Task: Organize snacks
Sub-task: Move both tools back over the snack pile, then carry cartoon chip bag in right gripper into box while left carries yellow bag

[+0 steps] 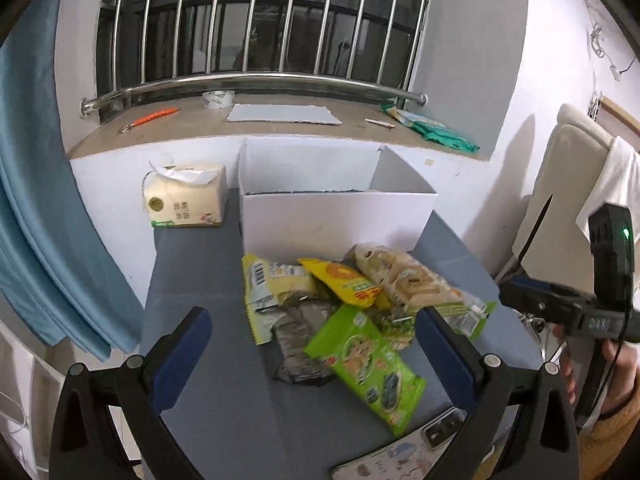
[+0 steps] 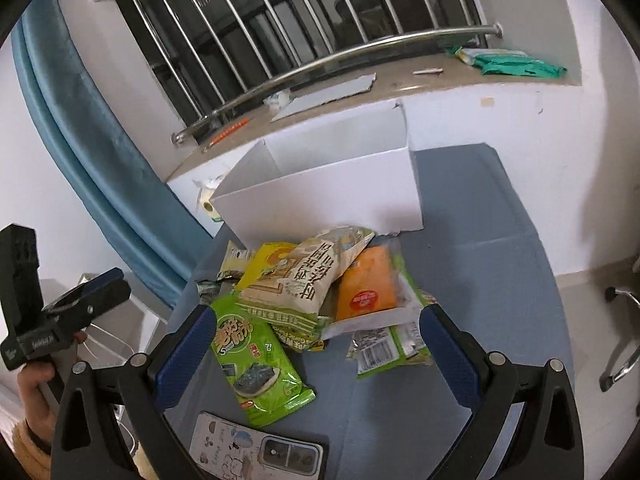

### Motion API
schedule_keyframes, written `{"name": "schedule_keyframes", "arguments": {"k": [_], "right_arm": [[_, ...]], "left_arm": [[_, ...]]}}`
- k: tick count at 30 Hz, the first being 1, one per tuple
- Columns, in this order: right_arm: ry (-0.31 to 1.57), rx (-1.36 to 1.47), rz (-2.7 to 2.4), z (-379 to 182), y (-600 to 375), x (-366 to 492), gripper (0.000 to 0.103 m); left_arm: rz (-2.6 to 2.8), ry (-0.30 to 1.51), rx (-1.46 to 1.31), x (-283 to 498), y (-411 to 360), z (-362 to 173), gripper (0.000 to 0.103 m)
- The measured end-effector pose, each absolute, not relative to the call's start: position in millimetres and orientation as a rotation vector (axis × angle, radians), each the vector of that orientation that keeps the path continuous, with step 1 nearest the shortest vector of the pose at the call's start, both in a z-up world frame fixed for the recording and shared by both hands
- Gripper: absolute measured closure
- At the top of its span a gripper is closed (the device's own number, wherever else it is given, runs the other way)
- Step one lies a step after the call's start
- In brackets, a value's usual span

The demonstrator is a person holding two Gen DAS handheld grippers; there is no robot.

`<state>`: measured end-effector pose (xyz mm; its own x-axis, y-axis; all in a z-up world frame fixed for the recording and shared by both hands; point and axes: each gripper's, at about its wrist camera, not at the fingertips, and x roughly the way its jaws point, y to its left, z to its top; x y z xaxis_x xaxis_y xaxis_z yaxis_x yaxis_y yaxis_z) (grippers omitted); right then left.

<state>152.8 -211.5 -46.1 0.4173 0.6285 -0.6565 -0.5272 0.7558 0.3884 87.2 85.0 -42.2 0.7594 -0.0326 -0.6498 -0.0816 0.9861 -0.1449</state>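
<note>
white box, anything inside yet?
Nothing visible inside the white box: only bare inner walls show. Its floor is hidden behind the front wall in both views. The snack pile sits outside, in front of it.

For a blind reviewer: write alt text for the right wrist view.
An open right gripper hovers over a pile of snack packets on a blue-grey table, before an open white box. A phone lies nearest; the left gripper is at far left.
</note>
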Motion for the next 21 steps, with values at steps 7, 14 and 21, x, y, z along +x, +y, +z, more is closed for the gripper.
{"name": "schedule_keyframes", "arguments": {"k": [7, 14, 21], "right_arm": [[0.974, 0.068, 0.711, -59.9, -165.1, 186.1, 0.000], [1.089, 0.004, 0.690, -82.0, -115.5, 221.4, 0.000], [1.184, -0.044, 0.688, -112.0, -97.8, 231.6, 0.037]], "left_arm": [[0.018, 0.701, -0.217, 79.6, 97.1, -47.8, 0.000], [0.020, 0.715, -0.217, 73.2, 103.0, -54.7, 0.000], [0.015, 0.734, -0.226, 74.8, 104.9, -61.9, 0.000]]}}
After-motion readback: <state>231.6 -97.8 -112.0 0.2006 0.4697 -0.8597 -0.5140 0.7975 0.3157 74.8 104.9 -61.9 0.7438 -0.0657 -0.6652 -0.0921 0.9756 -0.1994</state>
